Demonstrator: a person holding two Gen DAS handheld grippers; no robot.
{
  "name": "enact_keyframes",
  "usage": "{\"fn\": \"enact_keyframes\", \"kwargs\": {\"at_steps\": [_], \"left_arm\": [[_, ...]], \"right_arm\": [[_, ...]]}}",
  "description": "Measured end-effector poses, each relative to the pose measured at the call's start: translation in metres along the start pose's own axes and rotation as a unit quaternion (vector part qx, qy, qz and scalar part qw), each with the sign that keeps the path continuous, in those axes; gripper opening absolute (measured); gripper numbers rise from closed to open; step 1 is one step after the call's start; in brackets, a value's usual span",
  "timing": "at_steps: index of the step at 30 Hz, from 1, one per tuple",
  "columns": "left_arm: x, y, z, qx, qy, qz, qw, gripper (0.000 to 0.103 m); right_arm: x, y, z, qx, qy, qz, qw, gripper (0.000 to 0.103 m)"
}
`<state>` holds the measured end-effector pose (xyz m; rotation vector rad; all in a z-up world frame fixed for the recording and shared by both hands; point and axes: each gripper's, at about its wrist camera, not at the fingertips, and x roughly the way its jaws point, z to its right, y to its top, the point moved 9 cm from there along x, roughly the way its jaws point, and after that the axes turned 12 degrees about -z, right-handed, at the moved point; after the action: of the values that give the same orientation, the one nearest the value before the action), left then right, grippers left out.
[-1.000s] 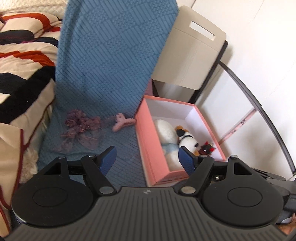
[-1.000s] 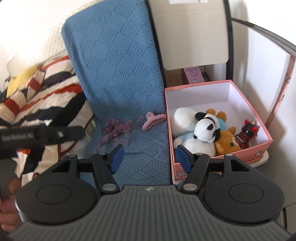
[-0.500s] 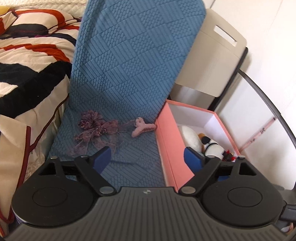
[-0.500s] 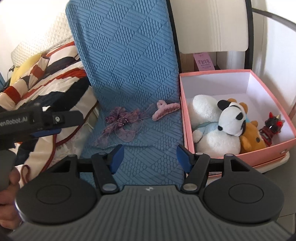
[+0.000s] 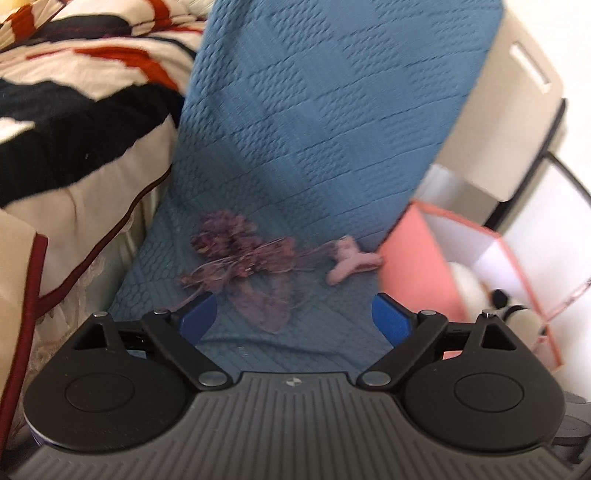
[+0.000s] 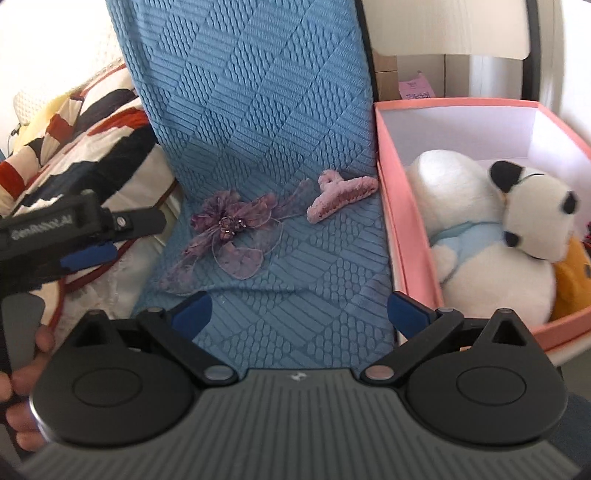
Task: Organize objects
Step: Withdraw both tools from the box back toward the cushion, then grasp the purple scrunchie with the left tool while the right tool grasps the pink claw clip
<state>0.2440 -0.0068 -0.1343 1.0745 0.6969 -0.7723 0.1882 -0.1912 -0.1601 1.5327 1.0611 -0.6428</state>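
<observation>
A purple gauze bow hair clip [image 5: 243, 266] [image 6: 229, 232] lies on the blue quilted chair cushion [image 5: 314, 147] [image 6: 295, 295]. A pink fuzzy claw clip [image 5: 351, 260] [image 6: 341, 197] lies just right of it, beside the pink box [image 5: 410, 258] [image 6: 406, 229]. The box holds a white plush [image 6: 480, 236], a black-and-white plush head [image 6: 539, 218] and an orange plush [image 6: 572, 280]. My left gripper [image 5: 294, 319] is open and empty just short of the bow; it also shows at the left of the right wrist view [image 6: 88, 254]. My right gripper [image 6: 299, 314] is open and empty over the cushion's front.
A striped red, black and cream blanket [image 5: 74, 110] [image 6: 74, 140] lies to the left of the chair. A beige cardboard piece [image 5: 517, 92] leans behind the box. A white wall [image 5: 554, 29] is at the right.
Both grippers have moved forward and left towards the bow and claw clip, which now look larger. The box has slid to the right of both views. Both jaws stay open.
</observation>
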Motion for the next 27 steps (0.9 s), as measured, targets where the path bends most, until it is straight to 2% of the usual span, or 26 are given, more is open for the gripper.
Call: {"fn": "enact_keyframes", "kwargs": {"at_steps": [7,10,11,17,20,23,27], "left_arm": [[0.038,0.012,-0.026,-0.013,0.013,-0.009,0.9998,0.094],[0.053,0.014,-0.033,-0.033,0.009,-0.040,0.9986,0.094],[0.056,0.016,-0.034,-0.041,-0.001,-0.038,0.9985,0.094],[0.074,0.029,-0.041,-0.042,0.009,-0.030,0.9986,0.094],[0.087,0.037,-0.050,-0.054,0.002,-0.043,0.9976,0.094],[0.097,0.048,-0.056,-0.075,-0.026,-0.052,0.9954,0.094],[0.114,0.064,-0.062,-0.062,0.012,-0.055,0.9965,0.094]], "right_arm": [[0.036,0.016,-0.003,-0.010,-0.001,0.013,1.000,0.103],[0.044,0.025,-0.003,-0.008,0.001,0.030,1.000,0.103],[0.045,0.028,-0.004,-0.007,0.003,0.034,0.999,0.103],[0.056,0.040,-0.005,-0.019,-0.004,0.040,0.999,0.103],[0.066,0.052,-0.006,-0.017,-0.003,0.037,0.999,0.103],[0.079,0.065,-0.009,-0.018,-0.003,0.032,0.999,0.103],[0.093,0.076,-0.010,-0.015,-0.002,0.023,1.000,0.103]]}}
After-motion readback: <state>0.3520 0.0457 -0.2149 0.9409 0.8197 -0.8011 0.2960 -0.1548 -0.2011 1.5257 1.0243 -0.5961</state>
